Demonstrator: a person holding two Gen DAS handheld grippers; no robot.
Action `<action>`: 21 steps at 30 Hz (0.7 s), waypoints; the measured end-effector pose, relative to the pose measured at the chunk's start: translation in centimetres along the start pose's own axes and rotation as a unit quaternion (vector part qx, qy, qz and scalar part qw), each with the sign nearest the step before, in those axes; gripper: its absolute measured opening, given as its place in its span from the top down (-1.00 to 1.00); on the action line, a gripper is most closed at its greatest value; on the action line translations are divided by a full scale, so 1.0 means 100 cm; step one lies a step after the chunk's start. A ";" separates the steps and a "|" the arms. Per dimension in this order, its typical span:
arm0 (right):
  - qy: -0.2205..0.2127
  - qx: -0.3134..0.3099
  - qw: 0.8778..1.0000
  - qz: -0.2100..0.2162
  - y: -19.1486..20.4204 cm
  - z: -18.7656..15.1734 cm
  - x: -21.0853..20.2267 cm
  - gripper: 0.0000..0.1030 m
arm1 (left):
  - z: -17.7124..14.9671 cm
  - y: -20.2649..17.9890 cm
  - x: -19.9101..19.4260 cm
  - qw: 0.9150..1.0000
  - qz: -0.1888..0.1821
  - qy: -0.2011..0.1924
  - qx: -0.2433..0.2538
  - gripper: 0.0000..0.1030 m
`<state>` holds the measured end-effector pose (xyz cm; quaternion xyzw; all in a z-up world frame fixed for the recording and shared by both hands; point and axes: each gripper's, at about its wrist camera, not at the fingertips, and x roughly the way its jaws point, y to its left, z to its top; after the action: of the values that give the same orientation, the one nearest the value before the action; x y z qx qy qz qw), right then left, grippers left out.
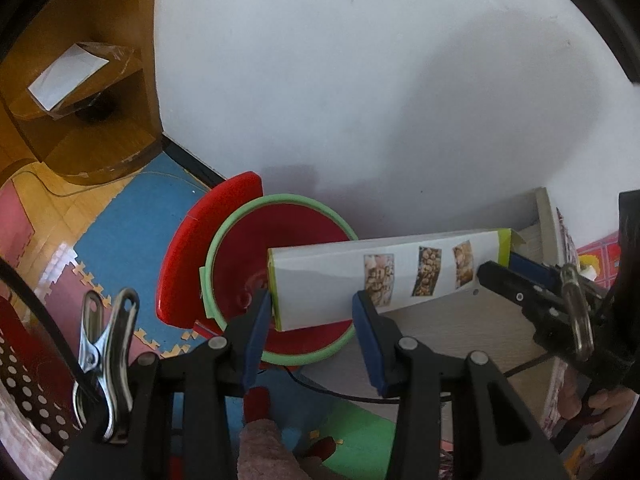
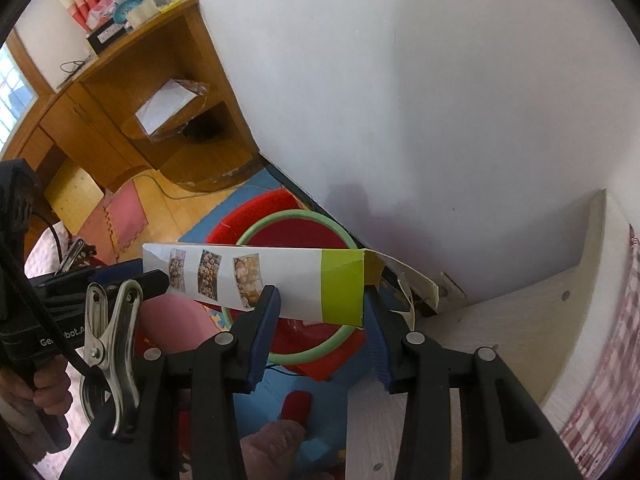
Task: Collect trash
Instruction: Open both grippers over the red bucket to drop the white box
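The box (image 1: 384, 276) is gripped at one end by the left tool (image 1: 310, 322) and at its green end by the right tool (image 2: 320, 312). It is held level just above the bin (image 1: 280, 280), which stands on the floor against the wall (image 1: 360, 80).
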<state>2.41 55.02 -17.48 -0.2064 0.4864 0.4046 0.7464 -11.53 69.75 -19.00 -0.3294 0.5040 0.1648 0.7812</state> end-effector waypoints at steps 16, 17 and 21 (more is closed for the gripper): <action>0.029 0.026 0.999 -0.010 -0.001 0.015 0.047 0.16 | 0.011 0.014 0.042 0.999 0.008 0.027 0.016 0.14; 0.029 0.026 0.999 -0.012 -0.001 0.015 0.048 0.16 | 0.010 0.014 0.043 0.999 0.008 0.028 0.019 0.14; 0.030 0.036 0.999 -0.011 -0.008 0.012 0.051 0.16 | 0.010 0.016 0.044 0.999 0.011 0.035 0.018 0.13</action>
<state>4.74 57.49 -21.60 -0.1971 0.5207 0.3723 0.7426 -9.84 71.27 -23.26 -0.3152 0.5373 0.1525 0.7673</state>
